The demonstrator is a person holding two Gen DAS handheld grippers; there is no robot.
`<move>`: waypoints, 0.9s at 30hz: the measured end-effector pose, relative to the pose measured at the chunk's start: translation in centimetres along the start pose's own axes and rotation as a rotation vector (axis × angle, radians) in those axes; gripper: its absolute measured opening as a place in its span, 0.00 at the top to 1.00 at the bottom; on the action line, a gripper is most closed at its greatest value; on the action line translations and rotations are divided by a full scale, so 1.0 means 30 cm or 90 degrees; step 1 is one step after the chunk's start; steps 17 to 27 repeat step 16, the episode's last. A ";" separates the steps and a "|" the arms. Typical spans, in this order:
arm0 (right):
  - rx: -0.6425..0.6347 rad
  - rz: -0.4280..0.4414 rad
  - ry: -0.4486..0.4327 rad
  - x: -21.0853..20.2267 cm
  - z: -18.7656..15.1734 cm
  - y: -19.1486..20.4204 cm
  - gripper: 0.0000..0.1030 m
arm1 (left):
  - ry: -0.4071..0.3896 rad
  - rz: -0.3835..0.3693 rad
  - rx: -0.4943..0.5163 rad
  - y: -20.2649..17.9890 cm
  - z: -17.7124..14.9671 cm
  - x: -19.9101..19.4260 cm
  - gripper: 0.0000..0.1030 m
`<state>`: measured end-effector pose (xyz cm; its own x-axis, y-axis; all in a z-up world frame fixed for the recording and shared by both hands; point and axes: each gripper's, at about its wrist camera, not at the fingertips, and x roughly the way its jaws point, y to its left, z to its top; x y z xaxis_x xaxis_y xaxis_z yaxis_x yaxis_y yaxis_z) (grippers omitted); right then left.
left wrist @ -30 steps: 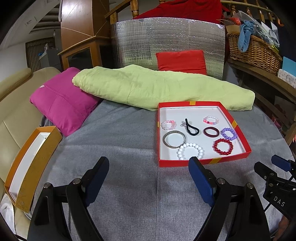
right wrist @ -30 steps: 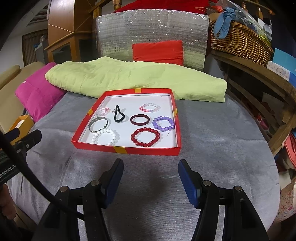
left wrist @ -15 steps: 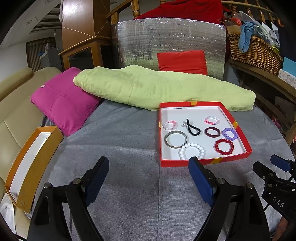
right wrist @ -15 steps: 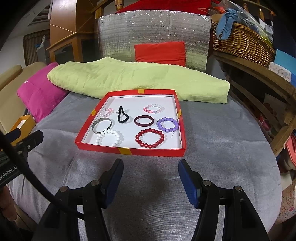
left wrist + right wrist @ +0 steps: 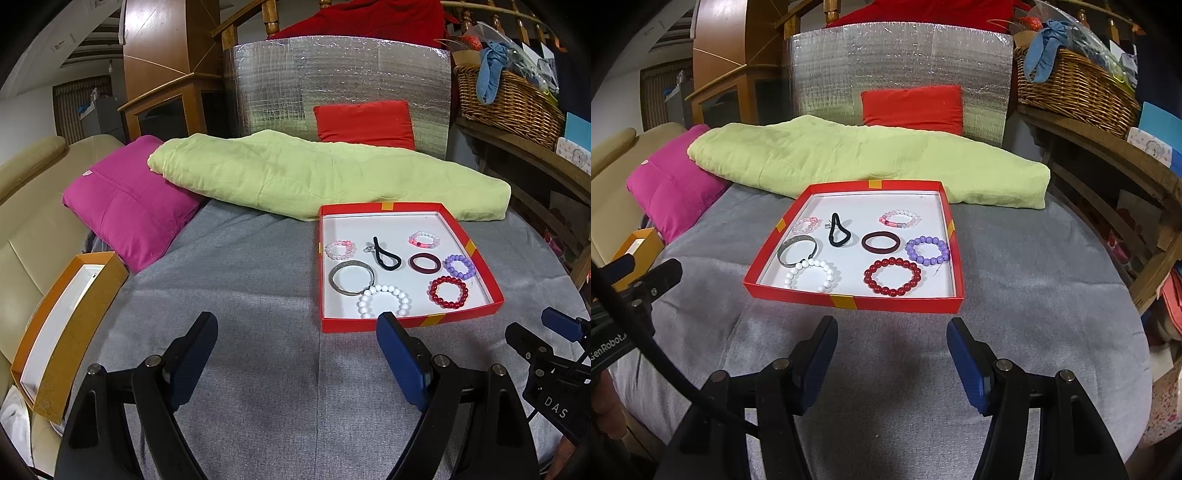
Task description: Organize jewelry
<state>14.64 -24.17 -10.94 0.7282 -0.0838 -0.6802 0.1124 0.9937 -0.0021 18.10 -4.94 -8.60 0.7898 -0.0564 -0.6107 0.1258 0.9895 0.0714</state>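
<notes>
On grey cloth worktop point(image 5: 1015, 266): shallow red cardboard tray with white floor point(image 5: 951, 293), point(image 5: 480, 254), holding all the jewelry.
Tray, front row: white bead bracelet point(image 5: 812, 276), dark red bead bracelet point(image 5: 892, 277).
Tray, middle row: silver metal bangle point(image 5: 796, 250) touching the white beads; plain maroon ring bangle point(image 5: 881, 242); purple bead bracelet point(image 5: 927, 250).
Tray, back row: small pale pink bead bracelet point(image 5: 805, 224), black elastic loop point(image 5: 838, 233), pink-and-clear bead bracelet point(image 5: 900, 218).
Left claw point(image 5: 297, 356): wide apart, holding nothing, above bare cloth, near tray's front left corner.
Right claw point(image 5: 890, 360): wide apart, holding nothing, just short of tray's front wall.
Far left edge: orange open box with white lining point(image 5: 66, 325).
Behind tray: folded light green quilt point(image 5: 857, 162), magenta pillow point(image 5: 125, 203).
</notes>
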 end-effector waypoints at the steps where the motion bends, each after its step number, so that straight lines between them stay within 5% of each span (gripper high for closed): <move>1: -0.001 0.000 -0.001 -0.001 0.000 0.001 0.37 | 0.001 -0.001 0.000 0.000 0.000 0.000 0.15; 27: -0.001 0.002 0.006 0.016 -0.006 0.002 0.37 | -0.006 -0.018 -0.013 0.016 -0.006 0.009 0.15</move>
